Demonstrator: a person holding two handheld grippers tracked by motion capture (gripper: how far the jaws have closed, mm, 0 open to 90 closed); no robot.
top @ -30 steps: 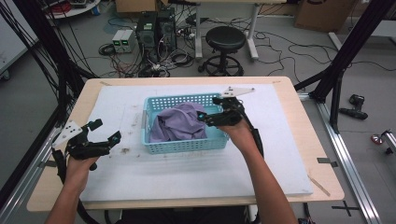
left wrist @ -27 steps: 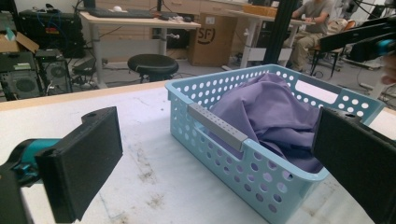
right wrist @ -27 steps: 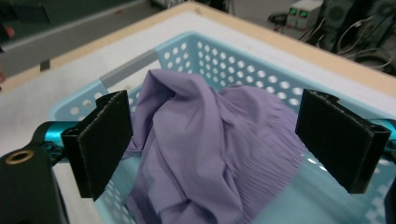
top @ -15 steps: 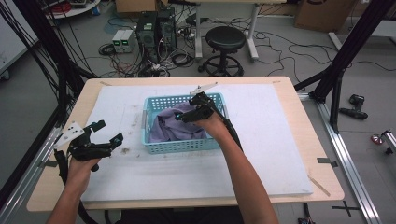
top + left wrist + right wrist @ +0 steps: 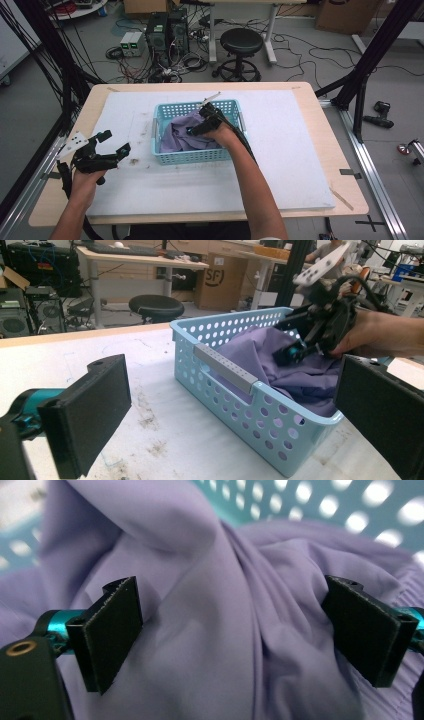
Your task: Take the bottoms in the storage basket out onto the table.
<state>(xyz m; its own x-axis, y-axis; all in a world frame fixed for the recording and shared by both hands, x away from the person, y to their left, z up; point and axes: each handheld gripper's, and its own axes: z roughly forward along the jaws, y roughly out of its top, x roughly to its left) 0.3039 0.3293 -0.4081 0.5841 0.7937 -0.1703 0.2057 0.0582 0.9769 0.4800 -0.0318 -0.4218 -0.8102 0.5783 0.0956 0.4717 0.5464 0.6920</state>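
Observation:
A crumpled purple cloth (image 5: 180, 135) lies in a light blue perforated basket (image 5: 159, 119) at the middle of the table. My right gripper (image 5: 196, 129) reaches down into the basket, open, its pads (image 5: 112, 630) set on either side of a raised fold of the cloth (image 5: 235, 630). My left gripper (image 5: 114, 141) hovers open over the white mat left of the basket with nothing between its pads (image 5: 85, 417). The left gripper view faces the basket (image 5: 260, 410), the cloth (image 5: 260, 352) and the right gripper (image 5: 292, 351) in it.
A white mat (image 5: 295, 150) covers most of the wooden table (image 5: 345, 165). Dirt marks (image 5: 134, 161) show on the mat left of the basket. Beyond the far edge stand a black stool (image 5: 242, 42), computer cases (image 5: 165, 30) and loose cables. Black frame posts (image 5: 372, 55) rise at the right.
My right gripper has moved left from the basket's right rim and down into the basket, onto the purple cloth. The left gripper has hardly moved.

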